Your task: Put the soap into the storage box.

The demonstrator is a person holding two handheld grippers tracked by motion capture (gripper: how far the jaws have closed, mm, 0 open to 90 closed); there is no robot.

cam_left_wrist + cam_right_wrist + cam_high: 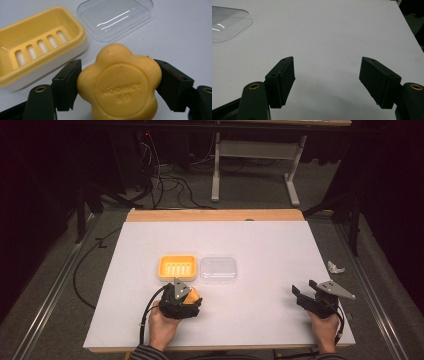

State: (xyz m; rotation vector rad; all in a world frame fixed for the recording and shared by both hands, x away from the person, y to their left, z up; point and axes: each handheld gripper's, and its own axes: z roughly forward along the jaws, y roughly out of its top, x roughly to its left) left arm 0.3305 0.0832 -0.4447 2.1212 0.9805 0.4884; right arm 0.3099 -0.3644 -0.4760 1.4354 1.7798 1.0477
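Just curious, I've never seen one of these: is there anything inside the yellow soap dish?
Nothing lies in the yellow soap dish: its slotted floor is bare. The flower-shaped soap sits clamped in the left gripper in front of it, hiding the table beneath.

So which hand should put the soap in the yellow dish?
The left. Its gripper already holds the soap, and the yellow dish sits just ahead of it. The right gripper is open with nothing in it, far off on the table's other side.
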